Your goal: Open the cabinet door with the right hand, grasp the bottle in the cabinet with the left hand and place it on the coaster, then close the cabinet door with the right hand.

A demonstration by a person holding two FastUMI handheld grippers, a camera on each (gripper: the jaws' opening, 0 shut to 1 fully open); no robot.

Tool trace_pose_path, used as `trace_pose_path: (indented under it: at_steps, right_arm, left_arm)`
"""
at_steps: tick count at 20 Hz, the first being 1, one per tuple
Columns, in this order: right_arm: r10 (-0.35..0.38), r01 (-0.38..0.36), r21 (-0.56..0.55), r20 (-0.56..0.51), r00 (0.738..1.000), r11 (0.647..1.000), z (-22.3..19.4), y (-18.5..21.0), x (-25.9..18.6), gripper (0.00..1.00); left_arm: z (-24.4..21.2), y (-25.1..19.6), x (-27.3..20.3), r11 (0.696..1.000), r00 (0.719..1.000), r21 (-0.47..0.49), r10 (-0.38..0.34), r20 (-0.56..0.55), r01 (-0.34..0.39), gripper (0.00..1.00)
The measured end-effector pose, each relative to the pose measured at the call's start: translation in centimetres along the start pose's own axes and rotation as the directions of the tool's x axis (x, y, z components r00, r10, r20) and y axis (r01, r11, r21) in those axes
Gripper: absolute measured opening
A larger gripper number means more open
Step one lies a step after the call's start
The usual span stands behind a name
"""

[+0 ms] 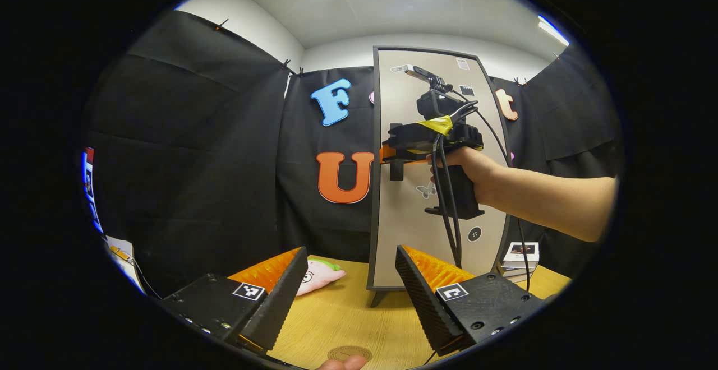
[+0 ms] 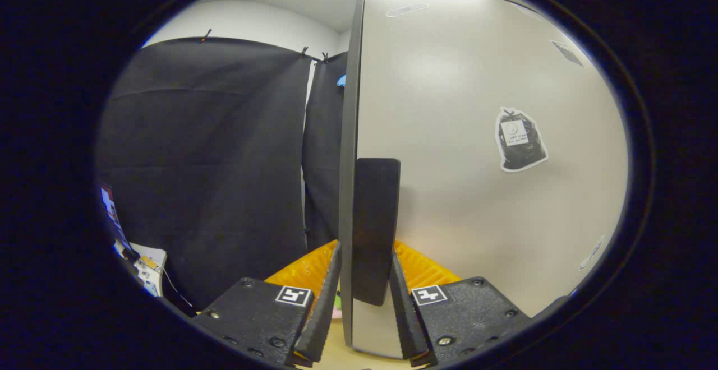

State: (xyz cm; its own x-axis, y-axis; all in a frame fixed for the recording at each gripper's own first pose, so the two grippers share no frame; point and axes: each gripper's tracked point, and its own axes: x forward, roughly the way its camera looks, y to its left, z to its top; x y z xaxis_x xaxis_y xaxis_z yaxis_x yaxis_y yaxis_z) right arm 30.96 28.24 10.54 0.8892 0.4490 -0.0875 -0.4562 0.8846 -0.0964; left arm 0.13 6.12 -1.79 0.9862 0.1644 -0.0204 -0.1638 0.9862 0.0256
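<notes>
Right gripper (image 2: 363, 297) clamps the black handle (image 2: 374, 230) at the cabinet door (image 2: 477, 190) edge. Left gripper (image 1: 350, 297) gapes wide, empty, over the table (image 1: 348, 317). Coaster (image 1: 349, 353) cut off at bottom; bottle hidden.

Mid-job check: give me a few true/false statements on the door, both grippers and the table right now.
1. The right gripper has its fingers around the door handle. True.
2. The left gripper holds a bottle. False: its fingers are apart with nothing between them.
3. The cabinet door is swung wide, showing shelves. False: just its pale front shows.
4. A plush toy lies on the table. True.
5. A coaster lies on the table near the left gripper. True.
</notes>
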Motion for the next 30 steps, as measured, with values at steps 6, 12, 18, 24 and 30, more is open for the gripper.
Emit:
trace_pose_path:
  at_steps: [6, 12, 18, 24, 30]
  right_arm:
    - [0.023, -0.023, 0.000, -0.019, 1.000, 1.000, -0.3, -0.6, 0.1, 0.24]
    - [0.010, -0.010, -0.002, -0.021, 1.000, 1.000, -0.4, -0.7, 0.1, 0.22]
    - [0.060, -0.059, 0.024, -0.009, 0.998, 0.998, -0.4, -0.3, -0.8, 0.16]
    - [0.138, -0.138, 0.015, 0.000, 0.990, 0.990, -0.6, -0.1, -3.0, 0.16]
    - [0.181, -0.181, 0.007, 0.008, 0.983, 0.983, -1.0, -0.8, -4.5, 0.16]
  left_arm:
    - [-0.1, 0.2, 0.1, 1.000, 1.000, -0.007, 0.002, -0.006, -0.002, 0.95]
    - [0.1, -0.2, -0.7, 1.000, 1.000, 0.002, 0.000, -0.004, 0.000, 0.95]
    - [0.7, 0.5, -0.3, 1.000, 1.000, 0.008, 0.002, 0.007, -0.002, 0.95]
    - [1.4, -0.8, -2.4, 1.000, 1.000, 0.015, -0.014, 0.026, 0.014, 0.95]
    - [1.3, -1.4, -3.4, 1.000, 0.999, 0.010, -0.027, 0.018, 0.027, 0.95]
